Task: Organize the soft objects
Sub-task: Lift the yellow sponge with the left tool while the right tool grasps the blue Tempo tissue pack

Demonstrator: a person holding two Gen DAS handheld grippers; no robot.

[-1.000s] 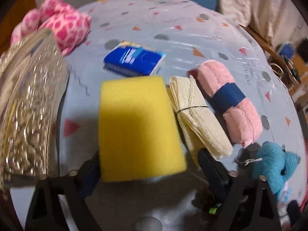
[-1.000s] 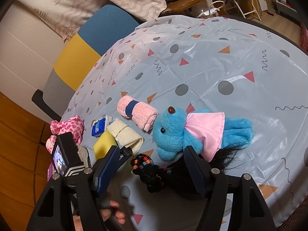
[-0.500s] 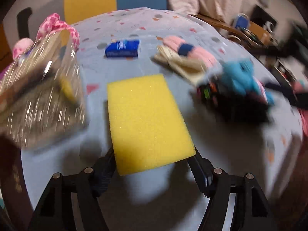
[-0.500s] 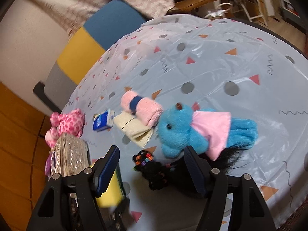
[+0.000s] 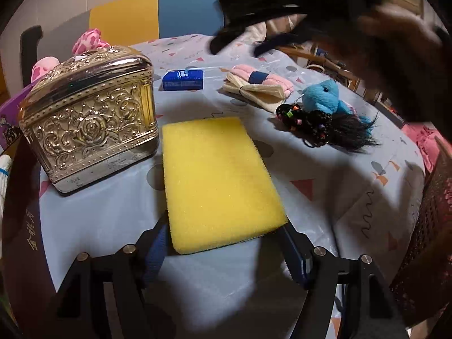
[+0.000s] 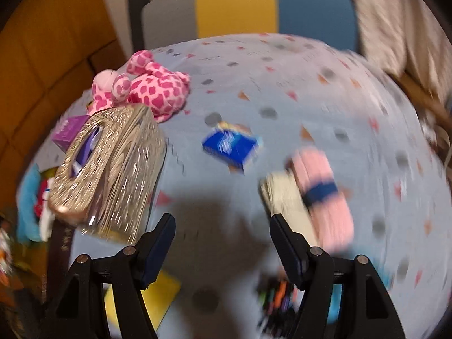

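Now: yellow sponge (image 5: 220,180) clamped in left gripper (image 5: 223,243), carried off from beside the cream cloth (image 5: 254,91) to near the gold box (image 5: 87,115). Right gripper (image 6: 223,243) spread, empty, swung leftward, blurred. Regrouping under way.

A round table (image 5: 353,197) wears a pale blue cloth printed with grey dots and orange triangles. An ornate embossed metal box (image 5: 87,124) stands near its left edge, with a purple box (image 6: 69,128) just beyond it. A grey, yellow and blue chair (image 5: 152,17) stands behind the table.
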